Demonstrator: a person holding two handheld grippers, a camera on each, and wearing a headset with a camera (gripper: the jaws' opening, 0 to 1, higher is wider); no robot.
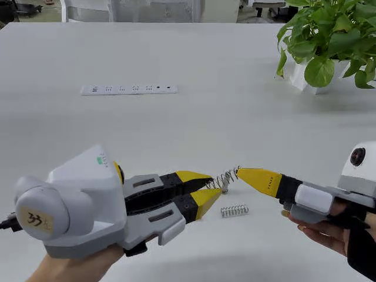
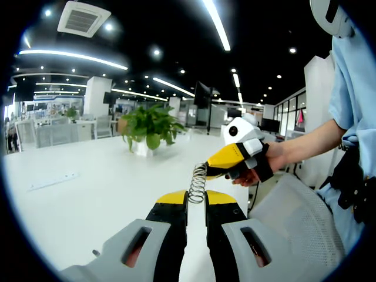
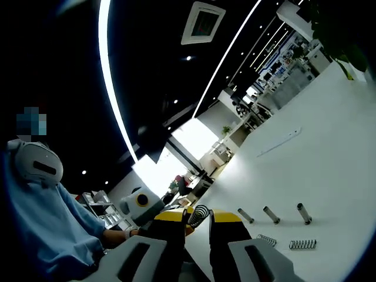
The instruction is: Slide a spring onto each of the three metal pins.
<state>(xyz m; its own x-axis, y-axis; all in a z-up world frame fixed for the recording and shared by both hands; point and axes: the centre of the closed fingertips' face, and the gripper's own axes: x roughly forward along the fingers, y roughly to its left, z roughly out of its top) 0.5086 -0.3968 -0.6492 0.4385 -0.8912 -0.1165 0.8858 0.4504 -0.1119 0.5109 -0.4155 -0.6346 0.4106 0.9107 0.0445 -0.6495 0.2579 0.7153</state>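
Left gripper: held in a hand at the lower left of the head view, closest to the lens. Its yellow-tipped jaws are closed on one end of the held spring, which is also seen rising from between them in the left gripper view.
Held spring: kept clear of the table and stretched in a slight curve between the tips of the two grippers.
Right gripper: held in a hand at the right of the head view. Its jaws are pressed together on the other end of the held spring, which is seen between its yellow tips in the right gripper view.
Pins: three short metal pins are set in a row on the table beyond the right jaws. They are spaced apart, and no spring is carried on any of them.
Loose spring: laid flat on the table, just beside the left jaw tips and below the held spring.
Second loose spring: laid on the table near the pins, close to the first one.
Table: white and matte.
Power strip: laid flat farther back, well apart from the grippers.
Potted plant: placed at the far right corner, with green leaves in a white pot.
Sleeve: light blue, seen at the right of the left gripper view.
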